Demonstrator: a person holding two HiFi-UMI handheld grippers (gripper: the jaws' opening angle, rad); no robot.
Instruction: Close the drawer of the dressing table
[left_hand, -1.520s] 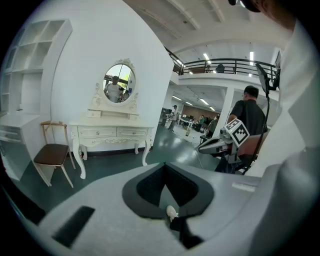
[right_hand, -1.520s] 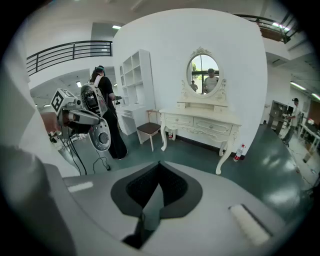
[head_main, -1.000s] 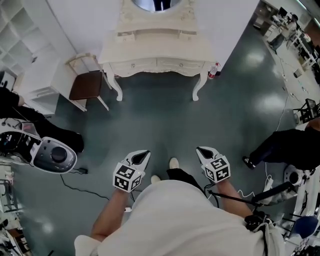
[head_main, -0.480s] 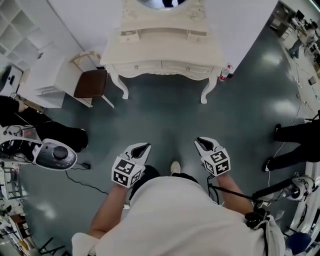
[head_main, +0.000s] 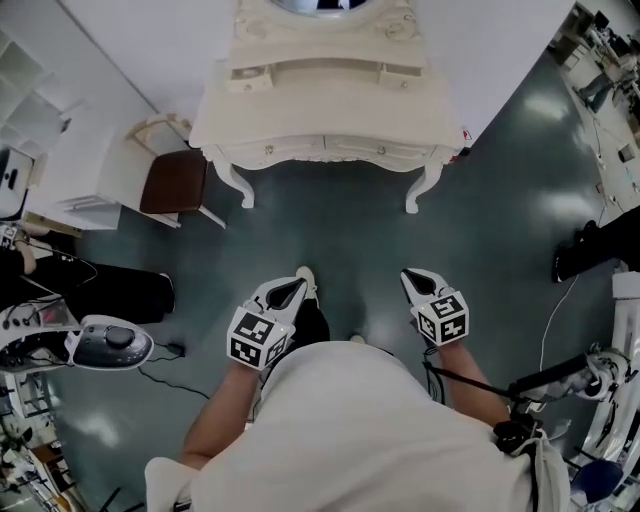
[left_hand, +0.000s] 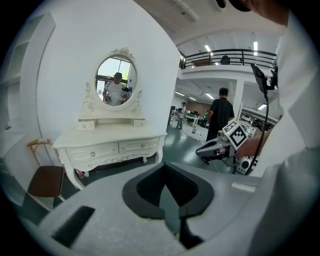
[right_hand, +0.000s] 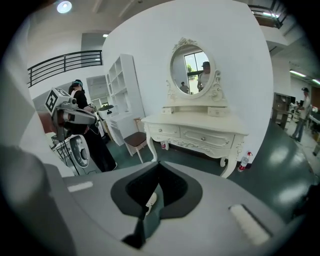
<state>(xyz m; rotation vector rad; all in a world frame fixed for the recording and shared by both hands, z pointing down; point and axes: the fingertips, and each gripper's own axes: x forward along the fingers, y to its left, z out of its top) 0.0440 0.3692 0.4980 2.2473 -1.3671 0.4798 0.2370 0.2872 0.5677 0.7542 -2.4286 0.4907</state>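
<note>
The cream dressing table (head_main: 325, 110) with an oval mirror stands against the white wall ahead, a few steps across the dark floor. Its two front drawers (right_hand: 200, 135) look flush. Two small drawers (left_hand: 85, 125) sit on its top, and I cannot tell whether either stands out. My left gripper (head_main: 295, 288) is held low in front of the person, jaws shut and empty, pointing at the table (left_hand: 110, 142). My right gripper (head_main: 412, 277) is level with it, also shut on nothing. Each gripper view shows closed tips, the left gripper (left_hand: 162, 167) and the right gripper (right_hand: 159, 165).
A chair with a brown seat (head_main: 175, 180) stands left of the table, beside white shelving (head_main: 60, 130). A bottle (head_main: 466, 135) sits by the table's right leg. A grey machine (head_main: 105, 343) and a cable lie at the left. Someone's dark shoes (head_main: 590, 250) show at the right.
The person has walked forward, so the dressing table is nearer and larger in view. Both grippers travelled along with the person, side by side. Their jaws look unchanged.
</note>
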